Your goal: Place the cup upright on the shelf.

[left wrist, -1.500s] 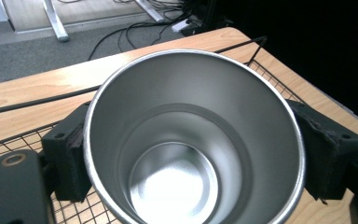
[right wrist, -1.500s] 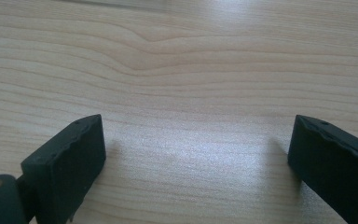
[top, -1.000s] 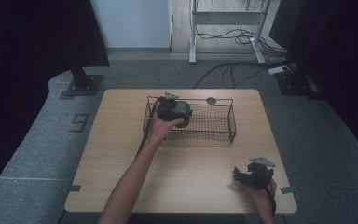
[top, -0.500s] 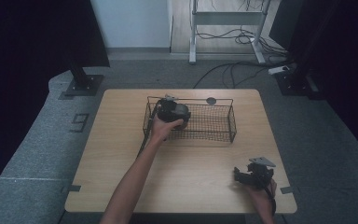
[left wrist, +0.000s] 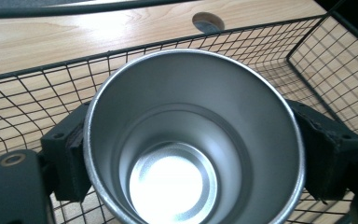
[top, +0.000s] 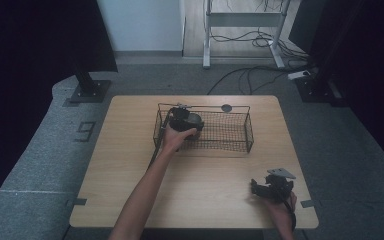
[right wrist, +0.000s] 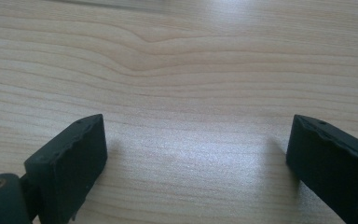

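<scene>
Left gripper view shows the jaws of the left gripper (left wrist: 191, 154) closed on the outside of a metal cup (left wrist: 193, 140), one black pad against each side of its wall, so the cup is firmly held. Its open mouth faces up toward the camera, its round bottom lies farther down, and its long axis runs from rim to base, tipped slightly rather than plumb. The cup sits inside the wire basket (left wrist: 307, 51), with mesh visible behind it and beneath it; whether its base already touches the basket floor I cannot tell. From the high view, the left gripper (top: 184, 120) hangs over the left end of the wire basket (top: 235, 142) at almost the same spot as half a second and a second ago, so the lowering seems to have stopped; I judge the cup is placed or nearly so, and release is the next step. Meanwhile the right gripper (top: 272, 187) rests near the front right corner of the wooden surface (top: 130, 150), its jaws spread wide and holding nothing.
</scene>
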